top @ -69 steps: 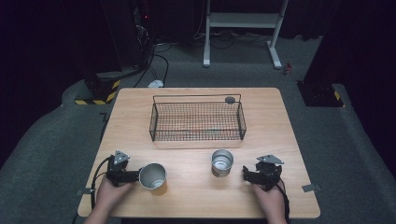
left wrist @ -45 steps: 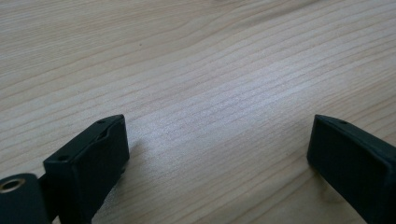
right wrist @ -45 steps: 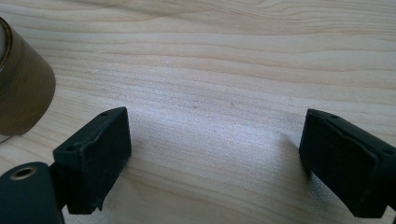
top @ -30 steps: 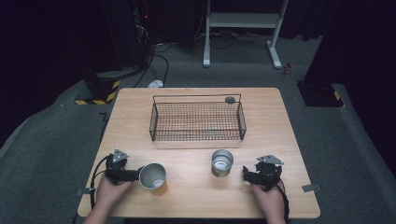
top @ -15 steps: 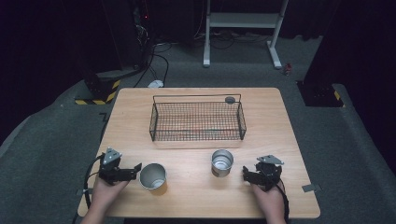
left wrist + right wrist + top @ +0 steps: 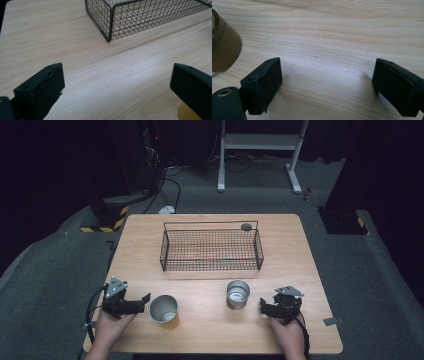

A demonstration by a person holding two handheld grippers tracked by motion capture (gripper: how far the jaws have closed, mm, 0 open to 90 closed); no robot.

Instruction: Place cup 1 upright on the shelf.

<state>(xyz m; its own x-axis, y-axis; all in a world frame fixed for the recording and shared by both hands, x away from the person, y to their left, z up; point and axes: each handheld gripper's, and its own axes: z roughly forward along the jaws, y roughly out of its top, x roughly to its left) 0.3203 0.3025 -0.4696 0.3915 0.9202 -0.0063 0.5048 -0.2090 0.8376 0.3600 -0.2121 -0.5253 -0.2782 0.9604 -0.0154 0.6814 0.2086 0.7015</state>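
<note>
Jaws wide, left gripper (image 6: 142,301) beside cup (image 6: 164,308), bare tabletop (image 6: 105,72)

Wooden table (image 6: 150,240) on grey carpet. Black wire basket (image 6: 210,249) at table centre, far side, upright. Two metal cups near the front edge: left cup (image 6: 164,309), right cup (image 6: 237,294), well apart. Left gripper (image 6: 134,303) just beside the left cup, fingers spread, not touching it, having just been opening with nothing between them. Right gripper (image 6: 265,307) near the right cup, fingers apart, clear of it.

Two cups (image 6: 164,308) (image 6: 237,294) stand before the wire basket (image 6: 210,251)
</note>
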